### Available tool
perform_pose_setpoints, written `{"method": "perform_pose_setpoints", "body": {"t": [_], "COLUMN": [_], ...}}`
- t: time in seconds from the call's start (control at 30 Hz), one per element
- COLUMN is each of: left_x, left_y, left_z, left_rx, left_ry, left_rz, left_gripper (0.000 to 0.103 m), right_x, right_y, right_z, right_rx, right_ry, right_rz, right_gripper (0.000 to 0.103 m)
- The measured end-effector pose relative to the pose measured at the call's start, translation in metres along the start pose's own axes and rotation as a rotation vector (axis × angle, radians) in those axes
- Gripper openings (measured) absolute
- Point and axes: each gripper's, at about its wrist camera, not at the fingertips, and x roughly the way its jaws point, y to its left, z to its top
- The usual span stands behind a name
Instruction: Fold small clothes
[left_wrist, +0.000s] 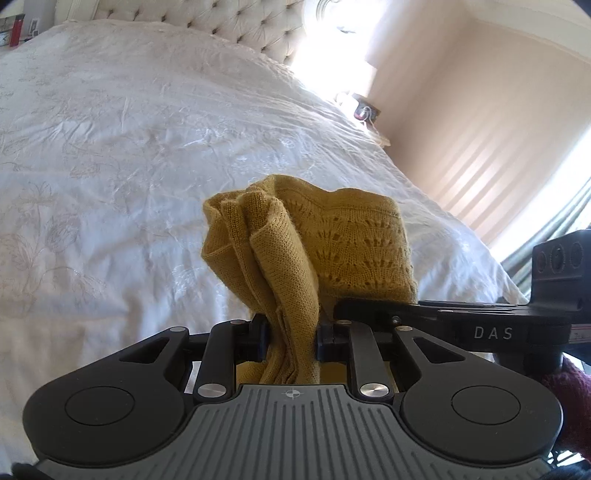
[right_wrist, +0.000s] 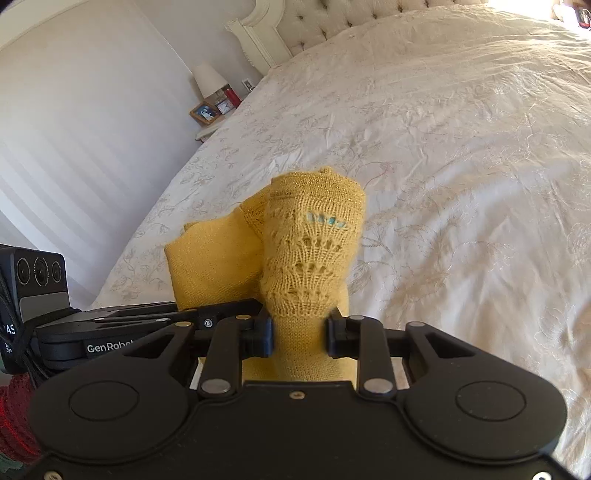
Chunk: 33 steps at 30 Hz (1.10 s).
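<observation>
The left gripper (left_wrist: 291, 338), a black two-finger tool with blue pads, is clamped on a bunched fold of the mustard-yellow knitted garment (left_wrist: 317, 240), the cloth squeezed tight between its fingers. The right gripper (right_wrist: 300, 334), black and of the same build, pinches another part of the same garment (right_wrist: 303, 258), where the knit has a lacy openwork pattern and a few turquoise stitches. Both tools are side by side, the garment stretched between them and held up off the white embroidered bedspread (left_wrist: 129, 155), which spreads out beneath and beyond it. The cloth rises from each grip in soft upright folds and droops a little between the two.

Relative to the garment, the cream tufted headboard (left_wrist: 229, 18) stands at the far end of the bed. A bedside table with a small white-shaded lamp (right_wrist: 208, 79), a red candle and a framed picture (right_wrist: 205, 110) sits off beyond the bedspread's far corner. A dark red knitted sleeve (right_wrist: 14, 413) shows behind the left gripper's body.
</observation>
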Motion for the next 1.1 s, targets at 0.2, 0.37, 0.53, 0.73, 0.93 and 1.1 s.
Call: {"method": "perform_pose_setpoints", "body": {"t": [0.2,0.37,0.53,0.73,0.93,1.1], "left_x": [-0.014,-0.006,0.008,0.050,0.043,0.040], "left_y": [-0.046,-0.066,-0.070,-0.036,-0.005,-0.030], "left_z": [-0.036,-0.067,-0.078,-0.081,-0.090,-0.115], "left_rx": [-0.005,-0.033,-0.034,0.054,-0.057,-0.013], "left_ry": [0.013,0.067,0.091,0.105,0.116,0.161], "left_rz": [0.029,0.040,0.035,0.309,0.401,0.322], "left_gripper": [0.021,0.021,0.021,0.025,0.036,0.045], "right_x": [-0.037,-0.059,-0.063,-0.039,-0.058,-0.049], "right_y": [-0.006,-0.020,-0.039,-0.097,-0.122,-0.107], "right_z": [-0.031,-0.065,-0.072,-0.061,-0.065,-0.098], "right_rx": [0.008,0.047,0.084,0.022,0.060,0.018], "right_ry": [0.045,0.096,0.112,0.089,0.051,0.147], "right_rz": [0.053,0.074,0.083,-0.355,-0.387,-0.316], "right_gripper": [0.037,0.037,0.038,0.061,0.073,0.074]}}
